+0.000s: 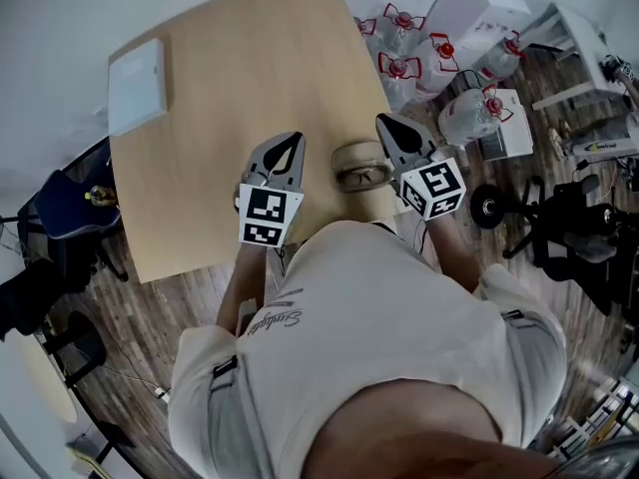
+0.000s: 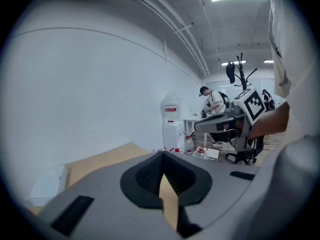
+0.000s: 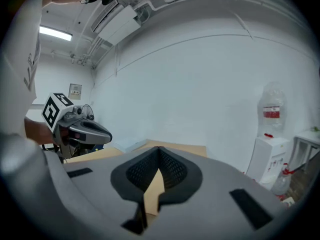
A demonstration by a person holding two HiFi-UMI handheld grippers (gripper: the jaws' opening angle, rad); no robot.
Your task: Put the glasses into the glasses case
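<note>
A beige glasses case (image 1: pixel 356 153) lies open on the wooden table (image 1: pixel 230 98) near its front edge, and the glasses (image 1: pixel 365 177) rest at its near side. My left gripper (image 1: pixel 295 140) hovers to the left of the case, shut and empty. To the right of the case, my right gripper (image 1: pixel 383 120) is also shut with nothing in it. In the left gripper view the jaws (image 2: pixel 162 155) meet at their tips, and the right gripper (image 2: pixel 231 118) shows beyond. The right gripper view has its jaws (image 3: pixel 159 150) closed too, with the left gripper (image 3: pixel 80 128) at the left. Neither gripper view shows the case or glasses.
A white flat box (image 1: pixel 137 83) sits at the table's far left corner. Water bottles (image 1: pixel 404 53) and white boxes (image 1: pixel 479 8) crowd the floor right of the table. A black chair (image 1: pixel 60 218) stands at the left, and black chair bases (image 1: pixel 559 228) at the right.
</note>
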